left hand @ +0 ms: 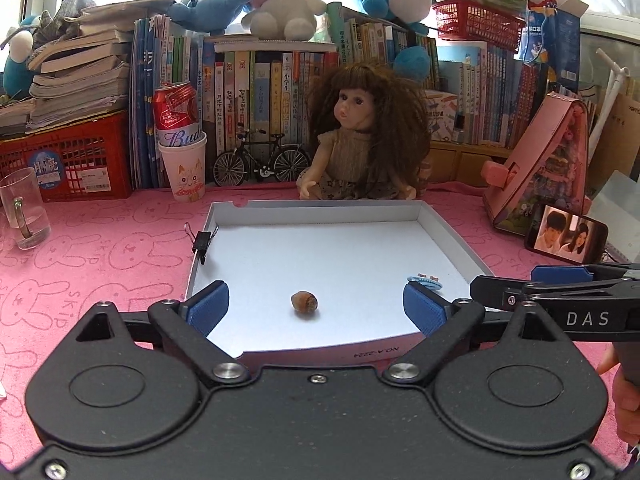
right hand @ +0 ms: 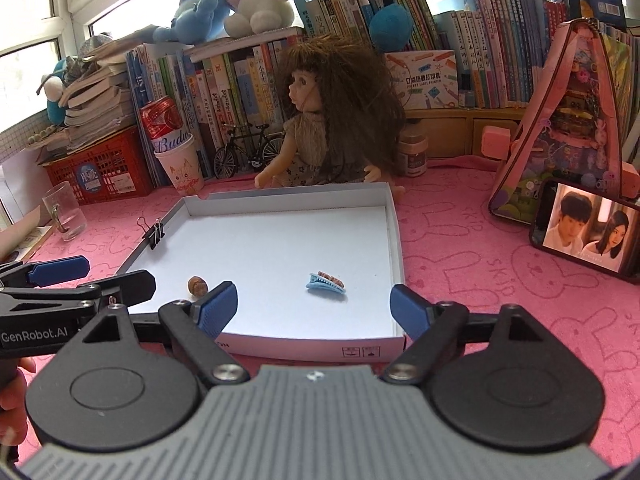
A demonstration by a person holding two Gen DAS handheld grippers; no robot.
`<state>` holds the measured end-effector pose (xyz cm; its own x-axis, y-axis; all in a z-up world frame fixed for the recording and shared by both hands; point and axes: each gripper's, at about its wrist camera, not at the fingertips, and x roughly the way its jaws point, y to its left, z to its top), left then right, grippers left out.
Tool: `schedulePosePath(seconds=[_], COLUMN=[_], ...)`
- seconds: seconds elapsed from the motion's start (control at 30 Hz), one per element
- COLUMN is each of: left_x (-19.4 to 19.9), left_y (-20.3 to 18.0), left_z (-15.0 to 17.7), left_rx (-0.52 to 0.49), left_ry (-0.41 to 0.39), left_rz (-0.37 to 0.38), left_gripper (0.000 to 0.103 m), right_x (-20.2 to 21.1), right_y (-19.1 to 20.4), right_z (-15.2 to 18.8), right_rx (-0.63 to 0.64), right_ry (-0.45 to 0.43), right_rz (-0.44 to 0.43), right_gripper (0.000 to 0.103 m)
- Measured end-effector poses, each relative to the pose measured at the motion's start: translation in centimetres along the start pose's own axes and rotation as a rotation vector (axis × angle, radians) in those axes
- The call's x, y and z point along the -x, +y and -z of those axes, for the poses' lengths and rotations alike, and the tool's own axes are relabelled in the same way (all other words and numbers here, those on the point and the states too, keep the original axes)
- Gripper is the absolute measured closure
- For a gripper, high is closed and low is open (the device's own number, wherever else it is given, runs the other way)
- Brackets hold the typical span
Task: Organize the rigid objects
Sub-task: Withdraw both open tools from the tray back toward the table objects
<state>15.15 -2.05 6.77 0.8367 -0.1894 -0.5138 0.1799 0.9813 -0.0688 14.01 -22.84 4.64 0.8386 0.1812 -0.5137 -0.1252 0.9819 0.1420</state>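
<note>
A shallow white box lid (left hand: 320, 208) lies on the pink cloth; it also shows in the right wrist view (right hand: 394, 240). Inside it lie a small brown nut-like object (left hand: 304, 301) (right hand: 197, 285) and a blue hair clip (right hand: 326, 283), partly hidden in the left wrist view (left hand: 425, 281). A black binder clip (left hand: 203, 241) (right hand: 154, 236) grips the lid's left wall. My left gripper (left hand: 316, 310) is open and empty above the lid's near edge, with the nut between its fingers. My right gripper (right hand: 314, 310) is open and empty at the lid's near right corner.
A doll (left hand: 360, 136) sits just behind the lid. A paper cup holding a red can (left hand: 182, 148), a model bicycle (left hand: 260, 160), a glass mug (left hand: 24, 210), a red crate (left hand: 76, 164), a phone (left hand: 566, 236) and a pink toy house (left hand: 548, 160) stand around on the cloth.
</note>
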Motion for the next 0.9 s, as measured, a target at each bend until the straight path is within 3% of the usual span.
schedulePosePath(seconds=[0.3,0.9], left_x=[3.1,5.6], left_y=[-0.5,-1.2], left_z=[2.6,5.1], left_rx=[-0.005,-0.102], left_ry=[-0.033,-0.086], left_rz=[0.039,0.013], left_gripper=[0.009,0.009], right_x=[3.1,5.5], right_y=[0.5,1.3], right_z=[2.0,5.3], right_rx=[0.01,0.03], right_ry=[-0.067,-0.108], right_rz=[-0.007,0.0], right_gripper=[0.007,0.0])
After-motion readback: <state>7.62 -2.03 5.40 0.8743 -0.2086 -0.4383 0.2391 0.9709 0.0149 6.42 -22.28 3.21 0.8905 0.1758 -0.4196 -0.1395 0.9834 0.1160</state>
